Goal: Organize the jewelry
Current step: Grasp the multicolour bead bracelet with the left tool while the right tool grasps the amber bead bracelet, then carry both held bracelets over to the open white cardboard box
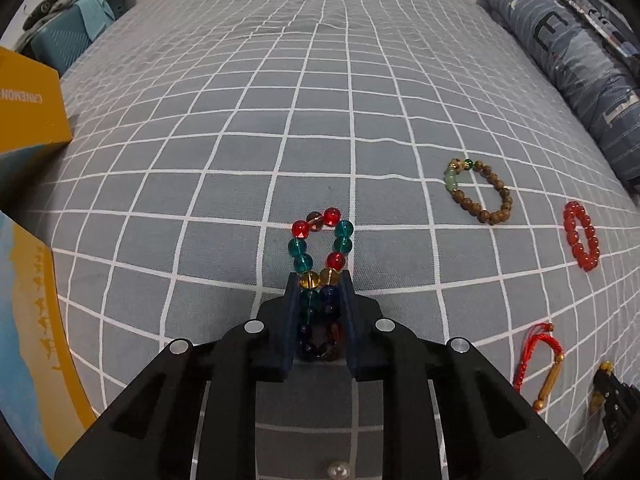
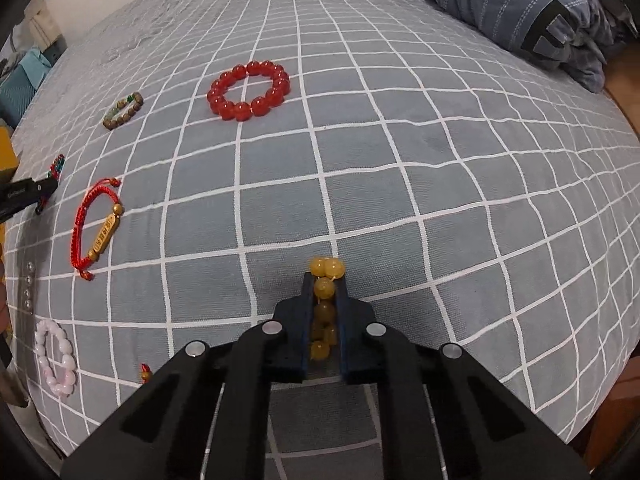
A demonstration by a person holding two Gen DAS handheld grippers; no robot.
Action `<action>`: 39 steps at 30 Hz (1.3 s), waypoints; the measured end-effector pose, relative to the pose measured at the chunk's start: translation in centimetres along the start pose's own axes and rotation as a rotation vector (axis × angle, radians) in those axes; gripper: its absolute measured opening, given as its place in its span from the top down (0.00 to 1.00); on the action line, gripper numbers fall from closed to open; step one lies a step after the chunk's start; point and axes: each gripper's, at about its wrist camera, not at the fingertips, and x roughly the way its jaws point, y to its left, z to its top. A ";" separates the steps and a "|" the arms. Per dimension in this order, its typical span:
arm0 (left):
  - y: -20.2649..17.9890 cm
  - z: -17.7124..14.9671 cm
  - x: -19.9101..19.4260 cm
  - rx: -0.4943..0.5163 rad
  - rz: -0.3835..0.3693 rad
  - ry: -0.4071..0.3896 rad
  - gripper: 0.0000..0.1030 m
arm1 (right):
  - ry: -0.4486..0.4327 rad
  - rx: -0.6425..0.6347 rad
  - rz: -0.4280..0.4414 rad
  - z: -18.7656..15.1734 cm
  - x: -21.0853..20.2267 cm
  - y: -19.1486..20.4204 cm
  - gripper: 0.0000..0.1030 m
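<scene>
My left gripper is shut on a multicoloured glass bead bracelet, whose far loop sticks out past the fingertips over the grey checked bed. My right gripper is shut on a yellow bead bracelet, squeezed flat between the fingers. On the bed lie a brown wooden bead bracelet, a red bead bracelet, a red cord bracelet with a gold bar and a pink bead bracelet. The left gripper also shows at the left edge of the right wrist view.
A yellow box stands at the left, with a blue-and-yellow lid or box edge nearer. A folded blue quilt lies along the right side of the bed. A single pearl lies near the left gripper's base.
</scene>
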 end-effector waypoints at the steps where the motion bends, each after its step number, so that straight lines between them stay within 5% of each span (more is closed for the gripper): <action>1: -0.1 -0.1 -0.1 0.002 -0.001 -0.002 0.82 | -0.005 0.001 0.002 0.0 -0.1 -0.1 0.92; 10: -0.3 -0.5 -1.8 0.006 -0.011 -0.028 0.82 | -0.061 -0.003 0.009 0.2 -1.2 0.6 0.92; 12: -0.3 -0.6 -2.3 0.006 -0.014 -0.032 0.91 | -0.074 -0.009 0.012 0.1 -1.6 0.8 0.92; 39: -0.2 -3.4 -10.9 0.006 -0.047 -0.203 0.91 | -0.276 -0.067 0.035 -0.8 -7.6 2.1 0.92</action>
